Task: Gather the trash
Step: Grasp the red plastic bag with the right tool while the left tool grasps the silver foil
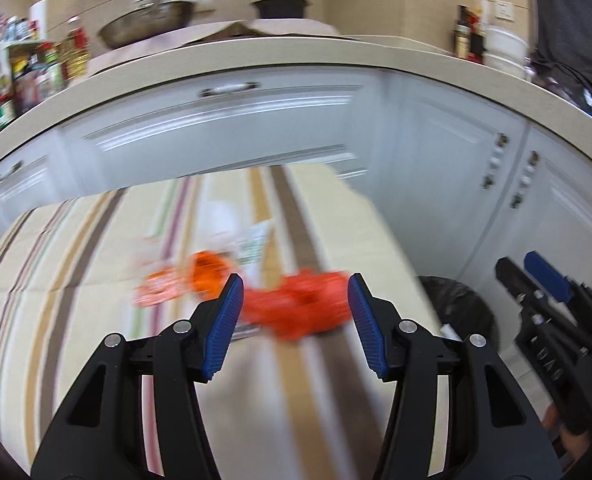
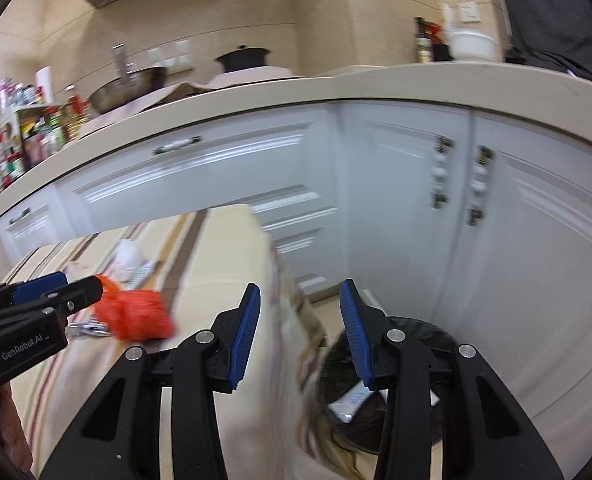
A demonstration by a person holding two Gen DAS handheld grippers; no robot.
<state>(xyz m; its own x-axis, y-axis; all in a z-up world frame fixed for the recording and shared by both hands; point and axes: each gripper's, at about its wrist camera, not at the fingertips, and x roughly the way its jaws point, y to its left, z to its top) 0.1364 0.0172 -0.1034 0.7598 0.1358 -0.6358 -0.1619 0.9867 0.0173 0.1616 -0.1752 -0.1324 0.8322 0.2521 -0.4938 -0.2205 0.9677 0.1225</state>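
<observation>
A crumpled red-orange wrapper (image 1: 296, 304) lies on the striped tablecloth (image 1: 95, 320), just ahead of my open left gripper (image 1: 293, 300); it also shows in the right wrist view (image 2: 135, 314). Behind it lie an orange piece (image 1: 207, 276), an orange-white packet (image 1: 155, 294) and white paper trash (image 1: 231, 232), all blurred. My right gripper (image 2: 300, 312) is open and empty, off the table's right edge above a black-lined trash bin (image 2: 436, 336) that holds a white item (image 2: 350, 402). The bin also shows in the left wrist view (image 1: 464, 304).
White cabinet doors (image 2: 408, 208) stand behind the table and bin. A beige countertop (image 1: 255, 56) above carries a wok (image 1: 147, 24), a black pot (image 1: 281, 6), bottles and jars (image 1: 27, 72), and a white bowl (image 2: 472, 46).
</observation>
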